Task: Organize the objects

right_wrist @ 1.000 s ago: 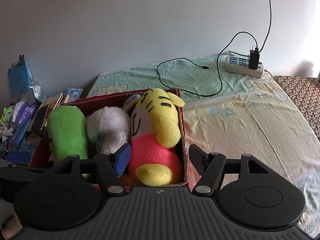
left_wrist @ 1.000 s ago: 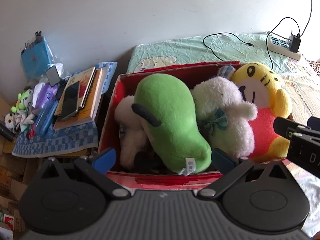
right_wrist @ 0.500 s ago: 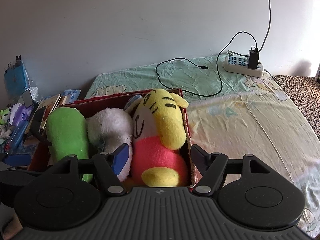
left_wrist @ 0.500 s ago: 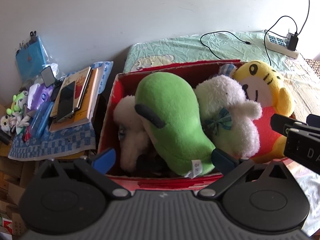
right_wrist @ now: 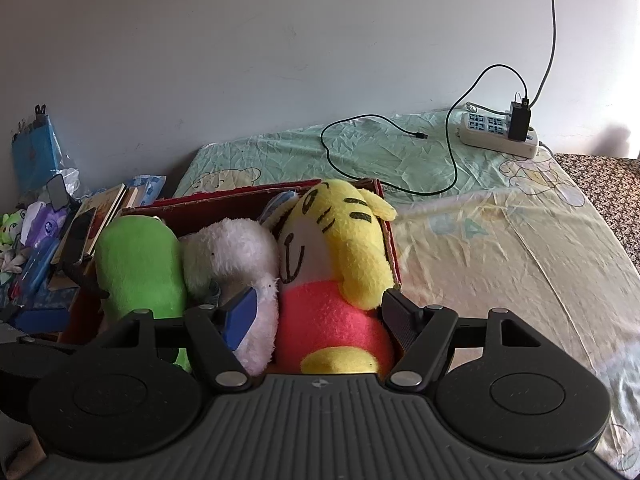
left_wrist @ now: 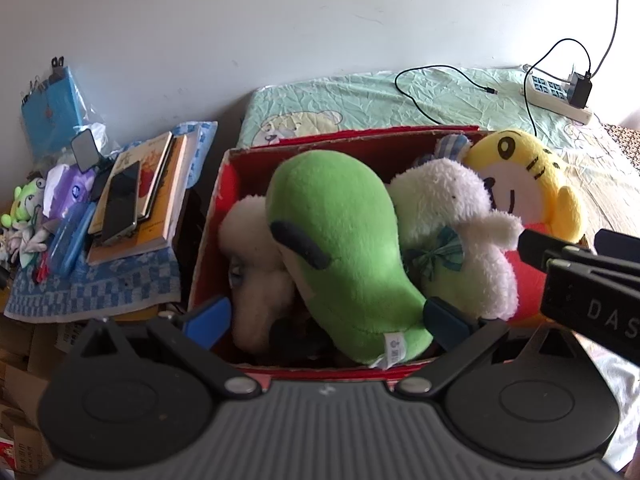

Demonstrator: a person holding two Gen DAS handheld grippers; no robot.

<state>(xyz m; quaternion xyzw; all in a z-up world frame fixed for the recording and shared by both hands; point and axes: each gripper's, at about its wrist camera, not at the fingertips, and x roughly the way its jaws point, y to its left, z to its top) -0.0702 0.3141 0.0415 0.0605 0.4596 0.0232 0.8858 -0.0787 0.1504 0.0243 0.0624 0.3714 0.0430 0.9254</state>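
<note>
Box: a red cardboard box [left_wrist: 256, 372] stands on the bed [right_wrist: 500, 248], crammed with four plush toys that rise above its rim.
Toys: the green plush [left_wrist: 344, 248] lies over a cream plush [left_wrist: 256, 264] at the left; a white fluffy plush [left_wrist: 452, 224] sits in the middle; the yellow tiger plush [right_wrist: 340, 256] leans on the right wall.
Left gripper [left_wrist: 326, 322]: fingers apart, empty, straddling the lower end of the green plush at the box's near rim.
Right gripper [right_wrist: 320, 312]: fingers apart, empty, one blue pad against the white plush, the other just outside the tiger's arm and the box corner.
Side clutter: books and a phone [left_wrist: 120, 208] lie stacked on a checked cloth [left_wrist: 92, 288] left of the box.
Risk, overfill: the toys are likely packed tight, so tugging one may drag a neighbour out.
Risk, box: a finger catching the cardboard wall could tip or shove the box toward the book stack.
Risk, collision: the two grippers work close together and may knock each other.
Risk, cable: the charger cable [right_wrist: 400, 160] lies loose behind and could snag a carried toy.
</note>
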